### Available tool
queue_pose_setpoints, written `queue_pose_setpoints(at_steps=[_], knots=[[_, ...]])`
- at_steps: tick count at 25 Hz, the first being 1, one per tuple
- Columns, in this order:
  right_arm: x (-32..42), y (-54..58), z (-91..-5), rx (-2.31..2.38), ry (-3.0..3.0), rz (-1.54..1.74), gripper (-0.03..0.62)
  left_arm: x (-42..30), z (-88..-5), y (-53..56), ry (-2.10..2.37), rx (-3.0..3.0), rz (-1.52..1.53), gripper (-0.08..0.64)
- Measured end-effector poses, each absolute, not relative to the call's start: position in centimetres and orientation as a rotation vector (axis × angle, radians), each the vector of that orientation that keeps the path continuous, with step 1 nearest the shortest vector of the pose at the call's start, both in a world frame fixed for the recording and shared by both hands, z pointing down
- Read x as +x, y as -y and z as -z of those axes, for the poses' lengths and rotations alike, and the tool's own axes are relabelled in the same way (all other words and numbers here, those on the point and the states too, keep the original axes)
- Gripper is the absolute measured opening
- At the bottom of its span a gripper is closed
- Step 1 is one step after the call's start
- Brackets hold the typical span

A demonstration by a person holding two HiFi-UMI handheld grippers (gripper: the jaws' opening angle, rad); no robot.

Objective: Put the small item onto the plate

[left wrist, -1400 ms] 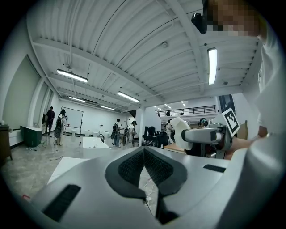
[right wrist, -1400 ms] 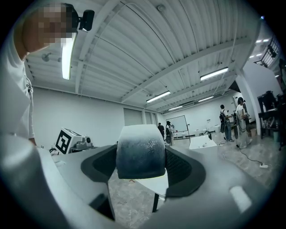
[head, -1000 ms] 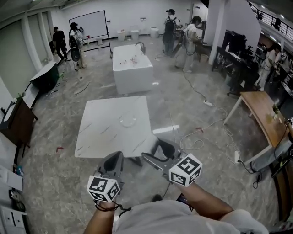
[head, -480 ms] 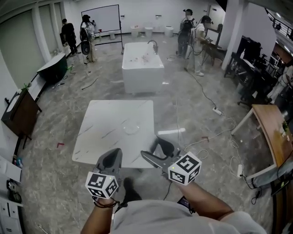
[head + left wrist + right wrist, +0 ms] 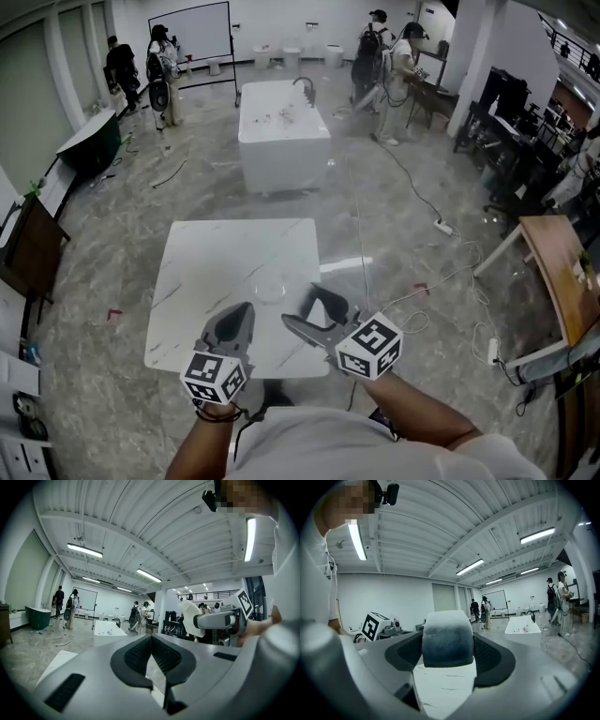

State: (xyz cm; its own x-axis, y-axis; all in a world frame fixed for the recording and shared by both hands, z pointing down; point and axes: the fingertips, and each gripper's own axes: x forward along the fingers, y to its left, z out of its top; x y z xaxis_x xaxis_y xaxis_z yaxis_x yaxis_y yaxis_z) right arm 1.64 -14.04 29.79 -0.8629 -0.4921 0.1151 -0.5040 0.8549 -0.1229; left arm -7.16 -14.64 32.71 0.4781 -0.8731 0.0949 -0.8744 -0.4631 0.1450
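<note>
A clear glass plate (image 5: 269,287) lies on the white marble table (image 5: 211,262), near its front edge. My right gripper (image 5: 302,307) hovers just right of the plate, over the table's front edge, shut on the small item (image 5: 447,641), a rounded dark piece with a frosted pale top. The left gripper view shows that item (image 5: 189,618) as a pale lump at the right gripper's tip. My left gripper (image 5: 240,314) is held low over the front edge, left of the right one, its jaws shut and empty (image 5: 150,638).
A white bathtub (image 5: 281,136) stands beyond the table. Several people (image 5: 380,47) work at the back of the hall. Cables (image 5: 412,305) trail over the floor to the right, and a wooden table (image 5: 553,267) stands at the far right.
The view has moved forward: the table and plate are now nearer, and both grippers reach over the table's front edge. Their jaws look unchanged.
</note>
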Motion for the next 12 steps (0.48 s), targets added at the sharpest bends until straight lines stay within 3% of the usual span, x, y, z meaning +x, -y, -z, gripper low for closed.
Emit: queue_pose_setpoints(at_steps=[12], knots=[[-6.6,30.1,-39.1,0.852,2.746,-0.395,0.308,-15.0,-39.5,31.3,1.421,2.513,-0.104,0.005]])
